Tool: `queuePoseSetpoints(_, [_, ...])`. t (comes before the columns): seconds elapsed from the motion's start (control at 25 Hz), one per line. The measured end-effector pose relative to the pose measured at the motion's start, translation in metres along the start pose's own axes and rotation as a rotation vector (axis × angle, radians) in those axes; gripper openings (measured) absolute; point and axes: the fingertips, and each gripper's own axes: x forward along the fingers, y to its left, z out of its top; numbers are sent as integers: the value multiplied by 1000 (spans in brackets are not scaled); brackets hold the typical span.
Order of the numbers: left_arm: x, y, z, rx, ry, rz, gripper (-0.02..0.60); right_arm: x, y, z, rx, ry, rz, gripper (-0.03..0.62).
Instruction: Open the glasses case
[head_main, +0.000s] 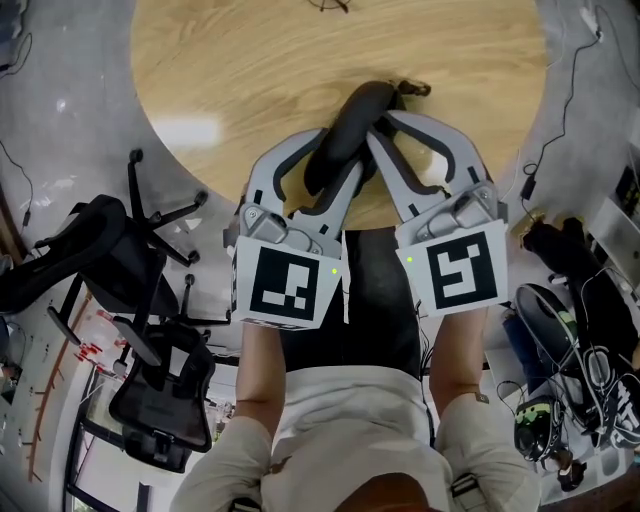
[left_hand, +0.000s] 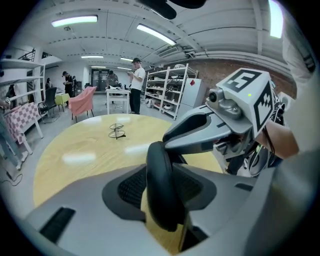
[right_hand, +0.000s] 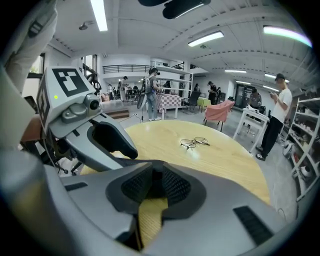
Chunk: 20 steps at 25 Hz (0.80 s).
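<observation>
A black, oval glasses case (head_main: 345, 135) is held over the near edge of the round wooden table (head_main: 250, 80), between both grippers. My left gripper (head_main: 335, 162) is shut on the case's lower half. In the left gripper view the case (left_hand: 162, 190) stands upright between the dark pads, which press on its two sides. My right gripper (head_main: 383, 125) meets the case's upper end from the right. In the right gripper view its pads (right_hand: 172, 187) stand close together on a thin dark edge of the case. The rest of the case (right_hand: 107, 135) shows inside the left gripper's fingers.
A pair of wire-rimmed glasses (right_hand: 195, 143) lies farther out on the table, also seen as glasses (left_hand: 116, 131). Black office chairs (head_main: 130, 260) stand on the floor at the left. Bags and cables (head_main: 570, 380) lie at the right. People and shelves stand far behind.
</observation>
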Motion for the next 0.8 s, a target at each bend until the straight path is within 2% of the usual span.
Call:
queuePoseSetpoints(0.08, [0, 5, -1, 4, 8, 32, 164, -1, 3, -2, -11, 16, -5, 59])
queuePoseSetpoints(0.2, [0, 8, -1, -10, -6, 25, 162, -2, 5, -5, -21, 23, -3, 29])
queuePoseSetpoints(0.44, [0, 20, -5, -68, -8, 48, 153, -2, 8, -5, -21, 23, 5, 26])
queuePoseSetpoints(0.8, [1, 39, -6, -84, -21, 102, 141, -4, 10, -7, -2, 15, -2, 26])
